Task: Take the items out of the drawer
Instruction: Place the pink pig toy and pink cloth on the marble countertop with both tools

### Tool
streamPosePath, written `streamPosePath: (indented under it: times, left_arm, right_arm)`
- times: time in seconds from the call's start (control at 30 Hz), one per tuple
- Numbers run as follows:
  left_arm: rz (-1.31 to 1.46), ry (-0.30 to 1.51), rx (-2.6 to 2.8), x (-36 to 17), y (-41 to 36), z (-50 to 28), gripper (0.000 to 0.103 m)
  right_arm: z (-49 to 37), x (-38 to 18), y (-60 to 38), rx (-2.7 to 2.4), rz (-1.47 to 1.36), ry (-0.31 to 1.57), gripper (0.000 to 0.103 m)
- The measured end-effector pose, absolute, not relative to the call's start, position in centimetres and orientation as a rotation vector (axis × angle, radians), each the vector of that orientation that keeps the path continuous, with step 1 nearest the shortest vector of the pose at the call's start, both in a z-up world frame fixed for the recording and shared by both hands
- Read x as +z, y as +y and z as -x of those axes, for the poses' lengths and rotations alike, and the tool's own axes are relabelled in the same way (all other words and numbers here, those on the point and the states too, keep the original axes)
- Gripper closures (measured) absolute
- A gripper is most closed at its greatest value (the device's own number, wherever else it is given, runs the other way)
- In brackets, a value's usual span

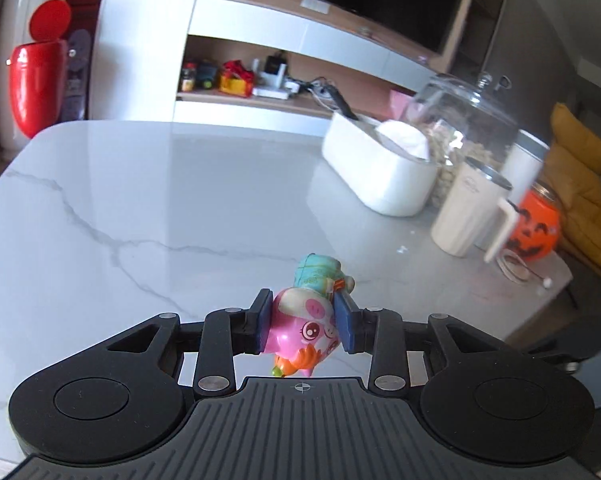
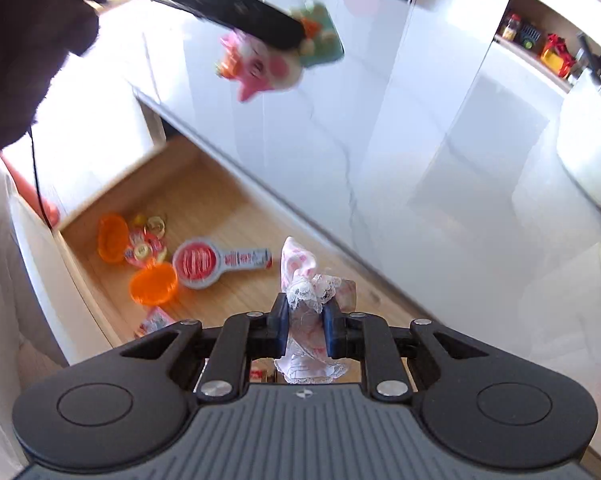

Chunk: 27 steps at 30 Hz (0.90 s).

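Blue fingers (image 1: 265, 322) of the left gripper (image 1: 304, 322) clamp a pink pig toy (image 1: 306, 320) by its sides, held above the marble worktop (image 1: 140, 200). The right gripper (image 2: 305, 322), fingers (image 2: 281, 322) nearly together, pinches a pink-and-white lace cloth (image 2: 305, 292) over the open wooden drawer (image 2: 220, 208), where orange cups (image 2: 153, 283), a red-and-white slicer (image 2: 216, 262) and small wrapped items (image 2: 146, 242) lie.

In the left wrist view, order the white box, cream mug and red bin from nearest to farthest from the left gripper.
From the left gripper, holding the pig toy:
1. Cream mug, right side.
2. White box, right, behind the mug.
3. Red bin, far left, beyond the table.
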State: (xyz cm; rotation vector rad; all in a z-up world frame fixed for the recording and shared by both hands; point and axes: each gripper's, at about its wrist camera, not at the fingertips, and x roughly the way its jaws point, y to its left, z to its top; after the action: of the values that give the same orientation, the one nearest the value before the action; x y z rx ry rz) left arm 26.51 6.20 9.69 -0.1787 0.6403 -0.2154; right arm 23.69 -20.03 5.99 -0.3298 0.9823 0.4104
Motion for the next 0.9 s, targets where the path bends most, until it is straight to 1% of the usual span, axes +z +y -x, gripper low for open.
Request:
streamPosePath:
  times: [0.13, 0.2, 0.23, 0.27, 0.3, 0.33, 0.37, 0.4, 0.53, 0.57, 0.6, 0.63, 0.67, 0.7, 0.73, 0.8, 0.9]
  left_arm:
    - [0.199, 0.703, -0.119, 7.6, 6.5, -29.8, 0.065]
    - [0.211, 0.686, -0.094, 6.5, 6.9, -30.0, 0.063]
    - [0.222, 0.669, -0.092, 6.1, 7.2, -29.8, 0.061]
    - [0.232, 0.667, -0.09, 5.9, 7.3, -29.8, 0.056]
    - [0.242, 0.67, -0.085, 5.9, 7.6, -29.8, 0.052]
    - [0.247, 0.668, -0.074, 5.9, 7.7, -29.7, 0.052]
    - [0.244, 0.657, -0.057, 6.2, 7.7, -29.5, 0.053]
    - [0.236, 0.641, -0.047, 6.4, 7.7, -29.3, 0.057]
    - [0.208, 0.547, -0.041, 7.9, 8.1, -28.2, 0.058]
    - [0.211, 0.533, -0.037, 8.4, 8.4, -28.0, 0.058]
    - [0.216, 0.519, -0.031, 9.0, 8.7, -27.7, 0.058]
    - [0.22, 0.504, -0.027, 9.5, 9.0, -27.3, 0.058]
    - [0.219, 0.485, -0.026, 10.1, 9.3, -26.7, 0.058]
    - [0.213, 0.469, -0.035, 10.6, 9.5, -26.1, 0.058]
    - [0.206, 0.457, -0.054, 11.2, 9.7, -25.4, 0.058]
    - [0.183, 0.448, -0.111, 12.1, 9.7, -24.1, 0.058]
    - [0.104, 0.482, -0.228, 12.5, 9.1, -21.4, 0.058]
  right_arm:
    - [-25.2, 11.1, -20.5, 0.337, 0.264, 0.856, 0.086]
    - [-26.6, 12.1, -21.1, 0.281, 0.241, 0.814, 0.086]
    - [-27.7, 12.7, -21.5, 0.244, 0.218, 0.796, 0.086]
    - [-28.7, 13.0, -21.9, 0.216, 0.198, 0.785, 0.086]
    - [-29.8, 13.1, -22.0, 0.195, 0.183, 0.778, 0.086]
    - [-30.9, 13.1, -22.1, 0.178, 0.172, 0.777, 0.086]
    - [-32.0, 13.1, -22.2, 0.162, 0.168, 0.78, 0.086]
    - [-33.0, 12.7, -22.1, 0.144, 0.171, 0.786, 0.086]
    - [-36.3, 9.9, -22.0, 0.087, 0.146, 0.839, 0.086]
    - [-36.8, 9.3, -22.0, 0.073, 0.143, 0.852, 0.085]
    - [-37.2, 8.8, -22.0, 0.063, 0.142, 0.861, 0.082]
    - [-37.4, 8.2, -22.0, 0.052, 0.144, 0.869, 0.07]
    - [-37.6, 8.0, -22.0, 0.042, 0.146, 0.872, 0.051]
    - [-37.6, 7.8, -21.9, 0.025, 0.147, 0.868, 0.042]
    - [-37.3, 7.7, -22.1, 0.011, 0.148, 0.856, 0.036]
    - [-37.0, 8.0, -22.2, 0.008, 0.154, 0.842, 0.036]
    - [-35.5, 9.3, -22.1, 0.012, 0.182, 0.782, 0.036]
